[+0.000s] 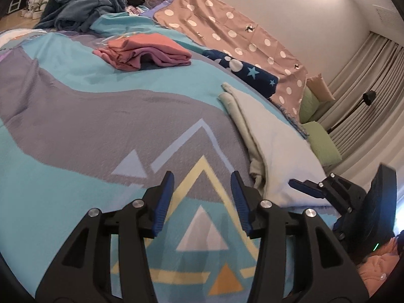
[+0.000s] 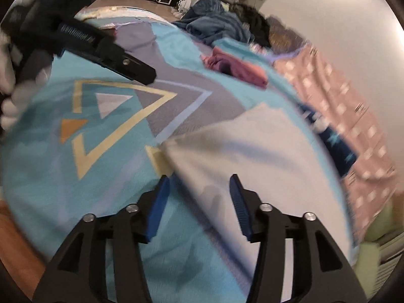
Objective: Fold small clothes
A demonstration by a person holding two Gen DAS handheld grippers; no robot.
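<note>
Seen from the left wrist, the left gripper [image 1: 202, 179], jaws half apart and empty, hovers over the blanket [image 1: 75, 126], the pink folded clothes [image 1: 146, 53] upper left and the pale cloth [image 1: 277, 151] at right, while the blurred right-wrist view alone shows the right gripper [image 2: 199, 184], equally open and empty, over that cloth's edge.

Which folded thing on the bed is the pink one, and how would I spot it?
Start at the bed's turquoise and grey blanket with triangle patterns. Towards its far end, before the heap of dark blue clothes, lies a folded pink garment. It is the only pink stack; the nearer pale cloth is whitish.
</note>
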